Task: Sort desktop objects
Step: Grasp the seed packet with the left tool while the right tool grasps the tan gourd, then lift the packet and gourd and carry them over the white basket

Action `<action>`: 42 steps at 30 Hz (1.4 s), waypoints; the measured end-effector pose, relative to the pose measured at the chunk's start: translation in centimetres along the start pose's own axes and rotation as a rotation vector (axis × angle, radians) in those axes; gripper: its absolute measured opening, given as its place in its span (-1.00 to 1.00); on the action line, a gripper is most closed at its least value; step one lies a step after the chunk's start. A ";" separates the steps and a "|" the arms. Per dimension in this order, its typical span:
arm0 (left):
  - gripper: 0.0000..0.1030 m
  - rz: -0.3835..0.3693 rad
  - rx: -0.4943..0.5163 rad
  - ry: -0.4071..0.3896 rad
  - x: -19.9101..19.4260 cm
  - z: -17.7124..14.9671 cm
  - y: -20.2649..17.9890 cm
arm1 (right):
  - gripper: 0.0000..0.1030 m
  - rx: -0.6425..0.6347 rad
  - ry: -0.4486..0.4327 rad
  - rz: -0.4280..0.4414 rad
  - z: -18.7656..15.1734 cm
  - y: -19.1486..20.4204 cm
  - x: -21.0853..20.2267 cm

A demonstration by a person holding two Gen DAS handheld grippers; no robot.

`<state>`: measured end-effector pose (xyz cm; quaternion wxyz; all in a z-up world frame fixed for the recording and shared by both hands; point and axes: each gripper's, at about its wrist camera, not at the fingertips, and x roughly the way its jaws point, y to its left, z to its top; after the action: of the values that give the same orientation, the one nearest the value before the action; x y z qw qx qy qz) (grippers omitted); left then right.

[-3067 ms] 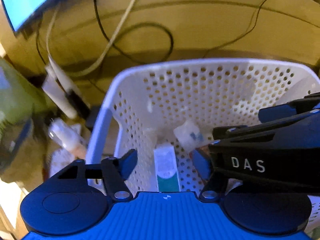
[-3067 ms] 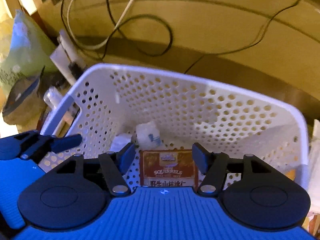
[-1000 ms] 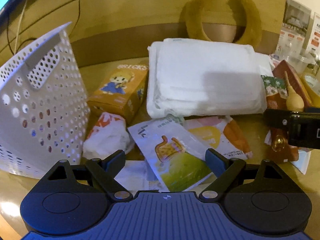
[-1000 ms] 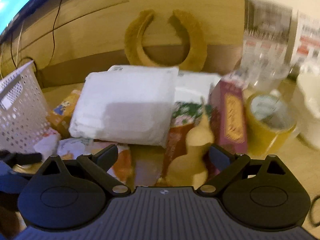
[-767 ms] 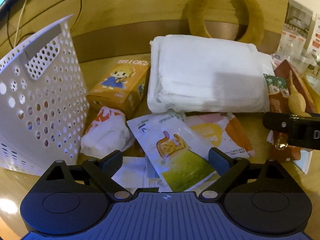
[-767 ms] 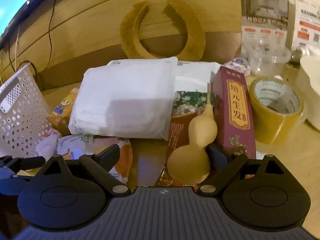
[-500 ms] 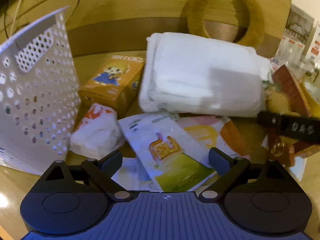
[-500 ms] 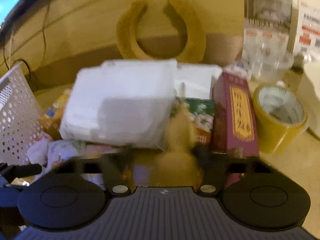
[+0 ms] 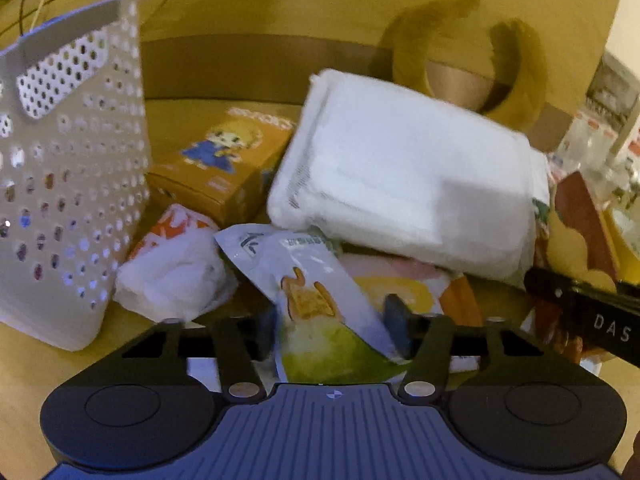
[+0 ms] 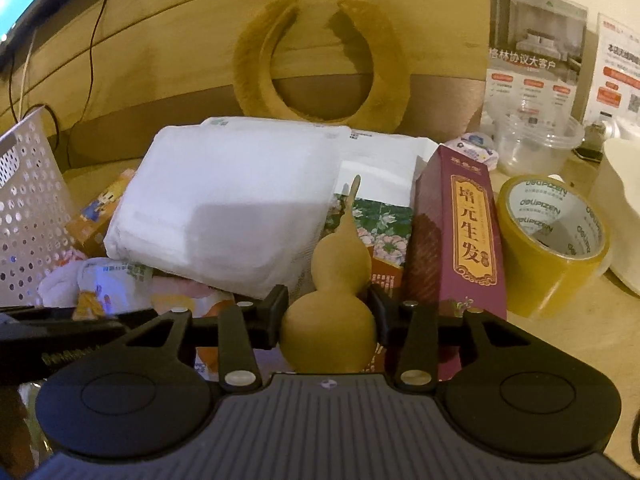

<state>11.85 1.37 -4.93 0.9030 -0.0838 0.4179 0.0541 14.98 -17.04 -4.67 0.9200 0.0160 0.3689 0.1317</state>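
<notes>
**Both grippers closed on their picks**

Since half a second ago both pairs of fingers have drawn inward: the right gripper (image 10: 328, 314) now clamps the lower bulb of one tan gourd (image 10: 334, 280), and the left gripper (image 9: 332, 330) has closed in on one green-and-white snack sachet (image 9: 320, 304), its pads touching the packet's edges, though blur hides how firm the grip is.

On the desk (image 9: 188, 92), counted:
- One white perforated basket (image 9: 68, 184) stands at the left, well apart from the gourd.
- One orange toy box (image 9: 224, 168) lies just beside the basket.
- One crumpled white-and-orange wrapper (image 9: 172, 268) sits in front of that box.
- Two white soft packs, the larger white pack (image 10: 228, 208) overlapping the second pack (image 10: 380, 168) behind it.
- One maroon carton (image 10: 460, 232) lies just right of the gourd.
- One roll of yellow tape (image 10: 556, 240) stands beside the carton.
- One clear plastic tub (image 10: 536, 140) sits behind the tape.
- One furry U-shaped cushion (image 10: 320, 64) leans against the back panel.

A peach-coloured packet (image 9: 404, 284) lies under the sachet.
</notes>
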 end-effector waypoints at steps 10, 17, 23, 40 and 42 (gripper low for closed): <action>-0.67 0.006 0.033 -0.064 -2.8 1.0 0.4 | -0.06 0.024 -0.033 0.036 0.2 0.1 -1.9; -0.86 0.017 0.030 -0.081 -4.0 1.2 0.9 | -0.06 -0.013 -0.052 0.051 0.2 1.4 -2.6; -0.91 0.030 0.042 -0.125 -5.6 1.2 1.4 | -0.06 -0.038 -0.060 0.074 0.1 2.4 -2.9; -0.91 0.025 0.081 -0.246 -9.9 3.8 0.4 | -0.06 -0.102 -0.145 0.117 2.6 5.5 -5.7; -0.91 0.030 0.084 -0.264 -10.6 4.5 0.4 | -0.06 -0.110 -0.164 0.115 3.4 6.0 -6.3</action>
<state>8.27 2.40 5.99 0.9520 -0.0319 0.2984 0.0605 11.57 -12.58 2.82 0.9375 -0.0029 0.2831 0.2025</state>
